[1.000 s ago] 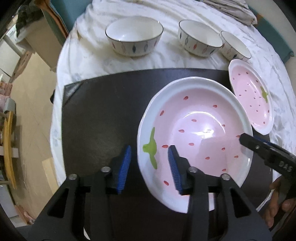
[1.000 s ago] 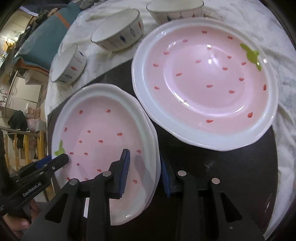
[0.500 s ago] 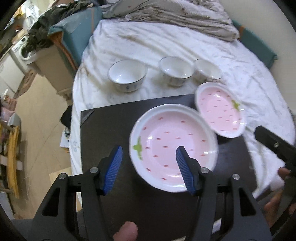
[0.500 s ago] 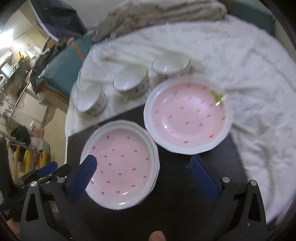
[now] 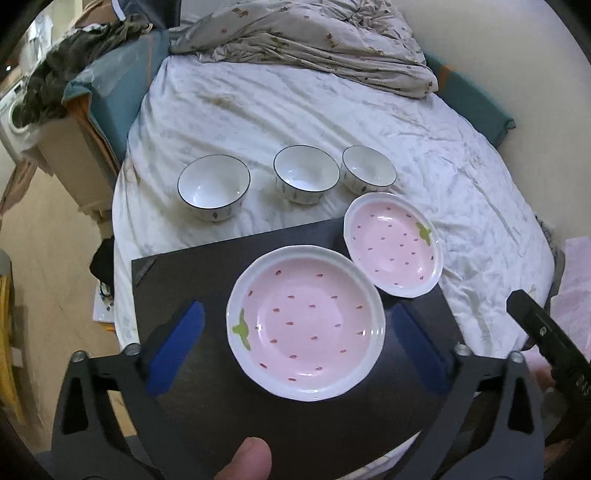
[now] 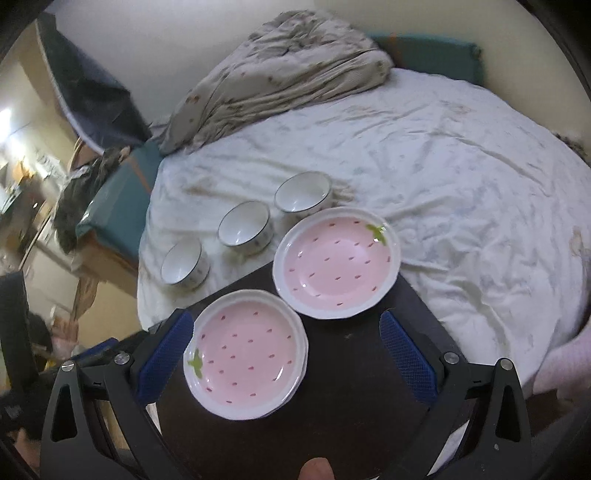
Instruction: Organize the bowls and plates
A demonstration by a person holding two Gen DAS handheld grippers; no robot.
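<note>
A big bed with a wrinkled white sheet (image 5: pixel 332 122) fills the room. A crumpled grey blanket with small spots (image 6: pixel 280 77) lies at its far end by the plain cream wall (image 6: pixel 221 33). A flat black board (image 5: pixel 192 280) rests on the bed. The light wooden floor (image 5: pixel 55 251) shows at the left.

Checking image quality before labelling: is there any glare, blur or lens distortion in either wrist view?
Left wrist view: glare spots on the near pink strawberry-pattern plate, sharp centre, fisheye bending the white-sheeted bed.
Right wrist view: softer and dimmer, a bright overexposed room at left, the same curved edges.
</note>
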